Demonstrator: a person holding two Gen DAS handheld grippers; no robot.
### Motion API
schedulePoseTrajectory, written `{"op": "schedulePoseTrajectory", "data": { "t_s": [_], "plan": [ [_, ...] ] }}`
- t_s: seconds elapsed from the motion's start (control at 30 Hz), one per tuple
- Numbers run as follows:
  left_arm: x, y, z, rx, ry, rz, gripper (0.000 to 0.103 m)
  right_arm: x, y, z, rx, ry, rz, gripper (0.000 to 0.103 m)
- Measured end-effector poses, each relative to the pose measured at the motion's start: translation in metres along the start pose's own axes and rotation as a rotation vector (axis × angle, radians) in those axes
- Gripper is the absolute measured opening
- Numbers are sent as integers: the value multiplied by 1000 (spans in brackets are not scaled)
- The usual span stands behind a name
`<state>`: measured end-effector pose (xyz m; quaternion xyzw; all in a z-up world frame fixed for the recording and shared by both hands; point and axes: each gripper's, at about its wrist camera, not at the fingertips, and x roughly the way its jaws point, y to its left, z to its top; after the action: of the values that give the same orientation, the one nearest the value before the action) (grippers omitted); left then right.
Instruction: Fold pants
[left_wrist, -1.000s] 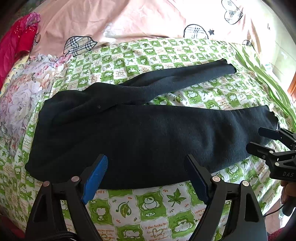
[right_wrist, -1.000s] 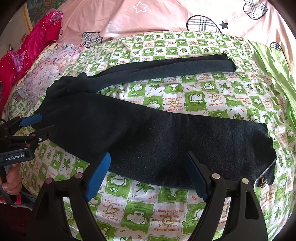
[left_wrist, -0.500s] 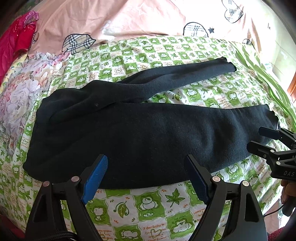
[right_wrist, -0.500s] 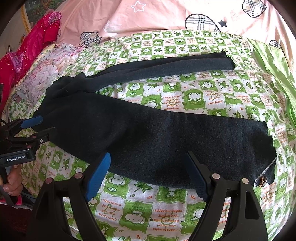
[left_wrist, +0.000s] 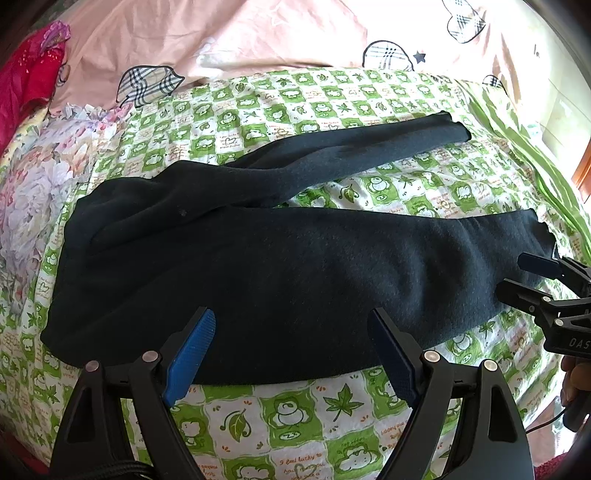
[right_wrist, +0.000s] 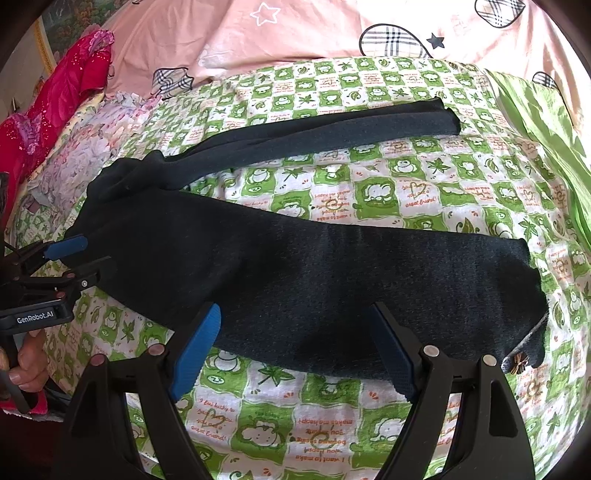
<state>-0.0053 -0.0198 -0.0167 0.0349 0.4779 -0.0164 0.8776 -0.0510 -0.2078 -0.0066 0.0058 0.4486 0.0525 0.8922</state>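
Dark navy pants lie spread on a green-and-white checked bedsheet, waist to the left, legs splayed to the right. The near leg is wide; the far leg runs thin toward the back right. My left gripper is open and empty, just above the pants' near edge by the waist end. My right gripper is open and empty above the near leg's lower edge. Each gripper shows in the other's view: the right one by the leg cuff, the left one by the waistband.
A pink quilt with plaid hearts lies bunched at the back. A floral cloth and a red garment sit at the left. A green satin strip runs along the right. The bed edge falls away below both grippers.
Both grippers have drifted slightly, so the pants sit a little lower and closer in view. The jaws stay open and the pants have not moved.
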Motion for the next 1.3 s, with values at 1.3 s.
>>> {"op": "schedulePoseTrajectory", "data": {
  "t_s": [1.3],
  "plan": [
    [41, -18, 110, 96, -8, -43, 85, 23, -89, 122, 92, -34, -28, 83]
  ]
}}
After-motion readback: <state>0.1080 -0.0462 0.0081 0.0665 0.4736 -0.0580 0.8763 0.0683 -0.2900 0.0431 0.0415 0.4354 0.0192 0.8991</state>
